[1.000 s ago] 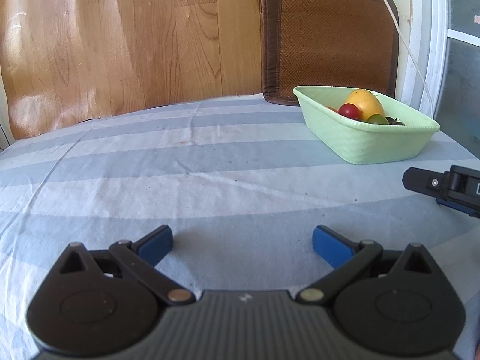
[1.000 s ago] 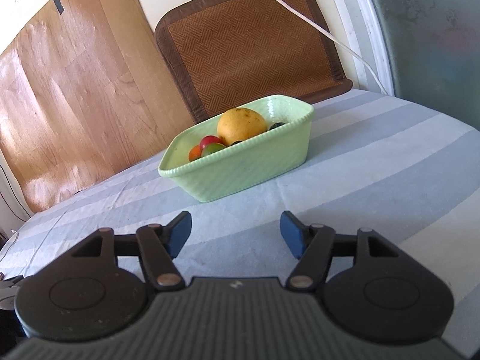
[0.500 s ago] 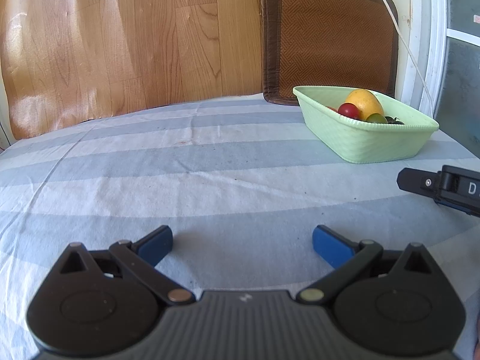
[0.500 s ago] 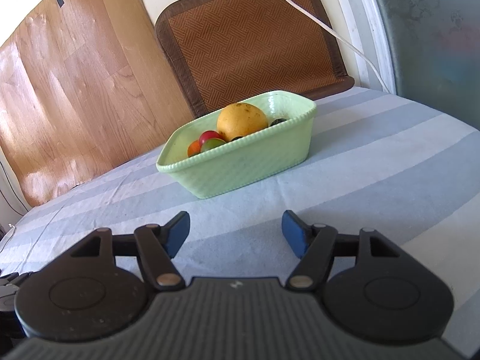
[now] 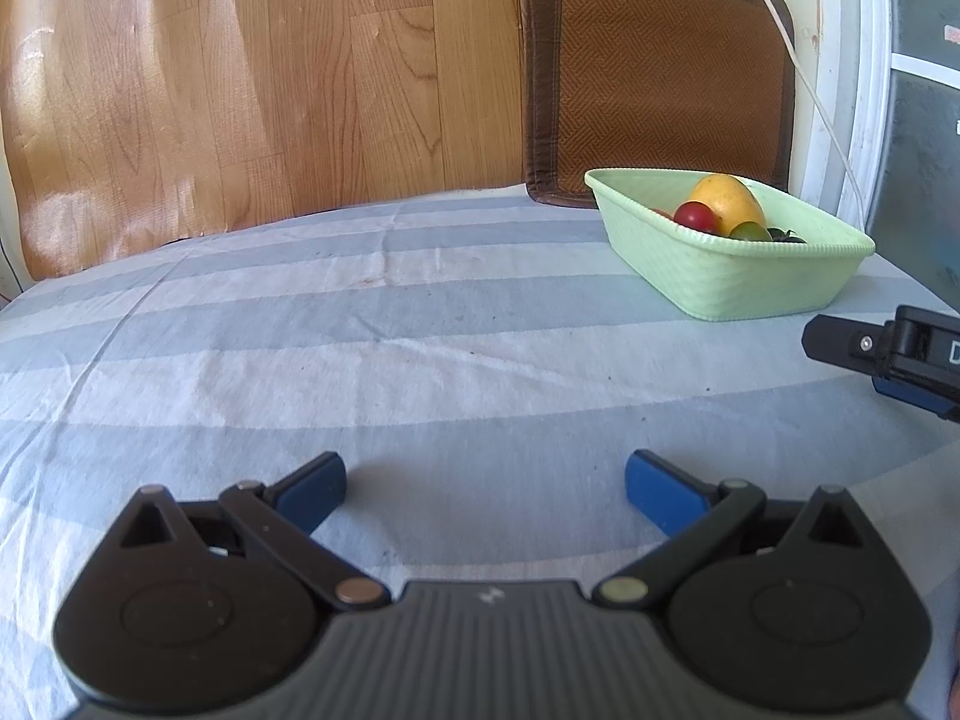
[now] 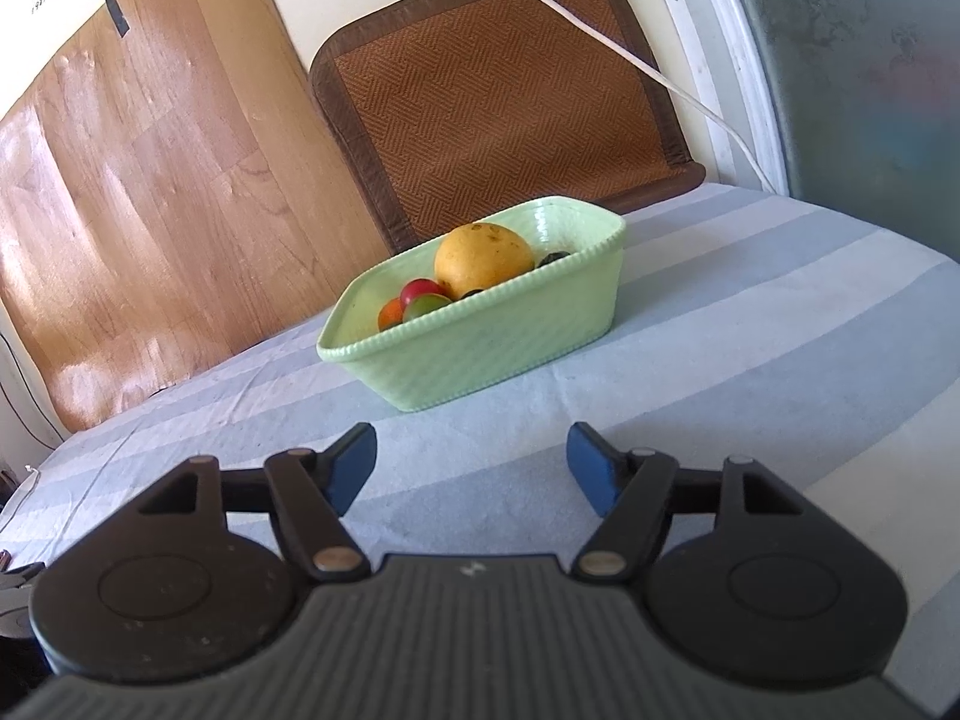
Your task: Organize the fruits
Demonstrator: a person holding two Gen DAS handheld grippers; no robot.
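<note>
A pale green basket [image 5: 738, 282] [image 6: 480, 354] stands on the striped tablecloth at the far right of the table. It holds a large yellow-orange fruit [image 5: 727, 201] [image 6: 483, 258], a small red fruit [image 5: 695, 217] [image 6: 422, 290], a green one [image 6: 426, 304] and a small orange one [image 6: 390, 315]. My left gripper [image 5: 485, 489] is open and empty, low over the cloth, left of and nearer than the basket. My right gripper [image 6: 471, 465] is open and empty, just short of the basket's near wall; its side also shows in the left wrist view [image 5: 888, 354].
A brown woven mat [image 5: 654, 72] [image 6: 498, 96] leans on the wall behind the basket. A wood-grain board [image 5: 240, 90] stands along the table's far edge. A white cable [image 6: 600, 30] hangs across the mat. A window frame [image 6: 744, 60] is at the right.
My right gripper has tilted and shifted slightly, so the basket now sits more centred and a little closer in its view. My left gripper has barely moved.
</note>
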